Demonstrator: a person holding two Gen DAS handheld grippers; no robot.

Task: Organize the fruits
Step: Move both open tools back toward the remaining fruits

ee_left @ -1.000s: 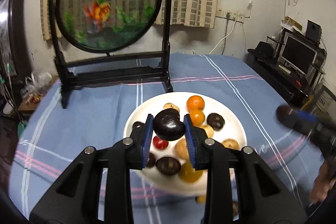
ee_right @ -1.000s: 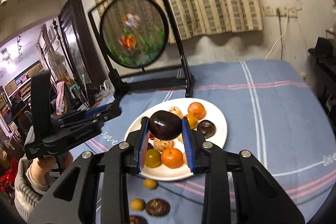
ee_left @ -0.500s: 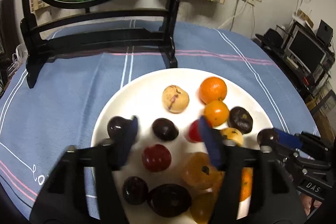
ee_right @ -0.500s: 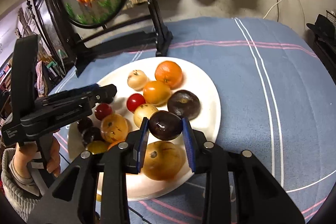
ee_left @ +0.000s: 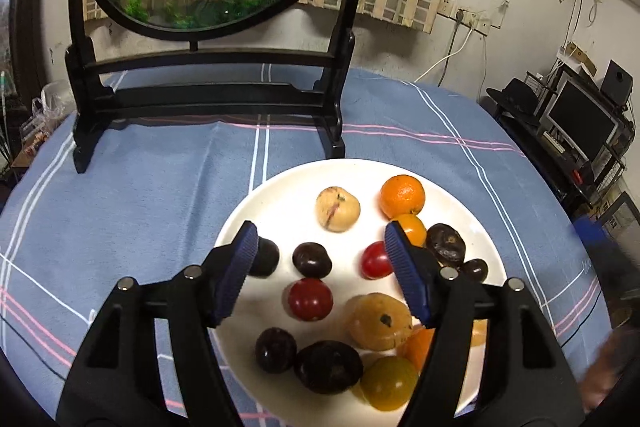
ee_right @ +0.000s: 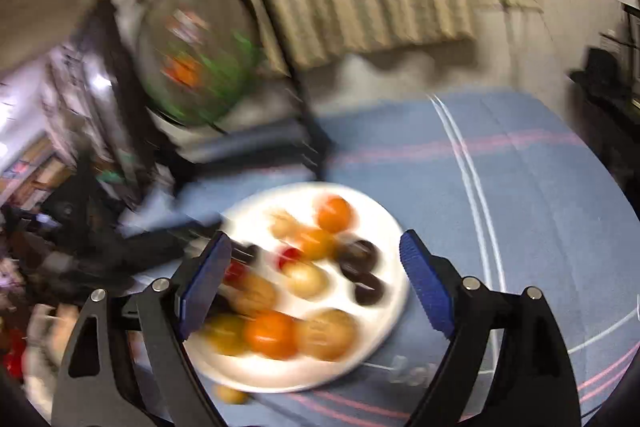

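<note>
Both dark fruits held a moment ago have been released onto the plate (ee_left: 248, 223), so the left gripper (ee_left: 324, 271) and right gripper (ee_right: 316, 287) are now spread empty.

no readable text, tablecloth lettering blurred

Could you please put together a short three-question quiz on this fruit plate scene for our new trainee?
1. True or false: the left gripper holds a fruit.
2. Which fruit lies farthest back on the white plate? A) orange B) red tomato C) yellow-green fruit
3. Fill in: the right gripper is ____.

Key: 1 false; 2 A; 3 open.
</note>
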